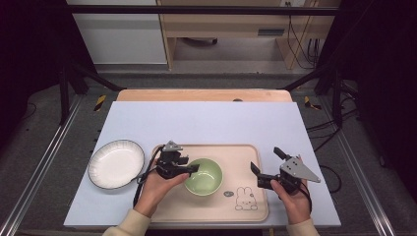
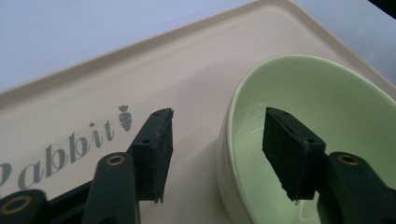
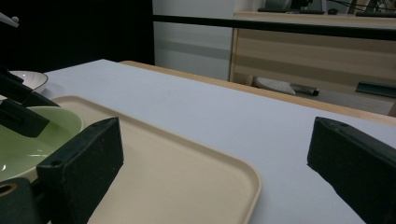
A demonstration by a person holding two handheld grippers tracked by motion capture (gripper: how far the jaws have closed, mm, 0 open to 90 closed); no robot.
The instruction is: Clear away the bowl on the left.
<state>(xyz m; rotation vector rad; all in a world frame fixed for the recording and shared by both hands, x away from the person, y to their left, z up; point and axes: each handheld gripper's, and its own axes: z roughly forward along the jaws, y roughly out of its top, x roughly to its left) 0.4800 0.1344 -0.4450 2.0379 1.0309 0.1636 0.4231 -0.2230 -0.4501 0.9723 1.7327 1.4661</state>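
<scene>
Green bowl [image 1: 203, 177], just the one, sits on the beige tray [image 1: 246, 152] in the high view, left of the tray's middle. One tray, one white plate [image 1: 116, 163] off to its left on the pale blue surface [image 1: 206, 120], plate and tray apart. Two hand-held grippers in play: the left hand-held gripper [image 1: 193, 168] is at the bowl's left rim, the right hand-held gripper [image 1: 265, 164] hangs over the tray's right edge, jaws spread wide with nothing between them. One rabbit drawing [image 1: 246, 198] marks the tray's near right corner.

Over to the left gripper view: the left hand-held gripper [image 2: 217, 144] straddles the bowl's [image 2: 322, 98] wall, one jaw outside over the tray [image 2: 154, 79], one inside the bowl. A clear gap on each side of the rim, so the pads are not pressing; the jaws stand partly apart. One printed word, "Rabbit" [image 2: 60, 156], with one small carrot, shows on the tray.

Right gripper view now: the right hand-held gripper [image 3: 215, 154] gapes wide and empty above the tray's corner [image 3: 187, 182]. The bowl [image 3: 32, 140] lies at far left with the other gripper's jaw over it, the plate [image 3: 28, 79] behind.
</scene>
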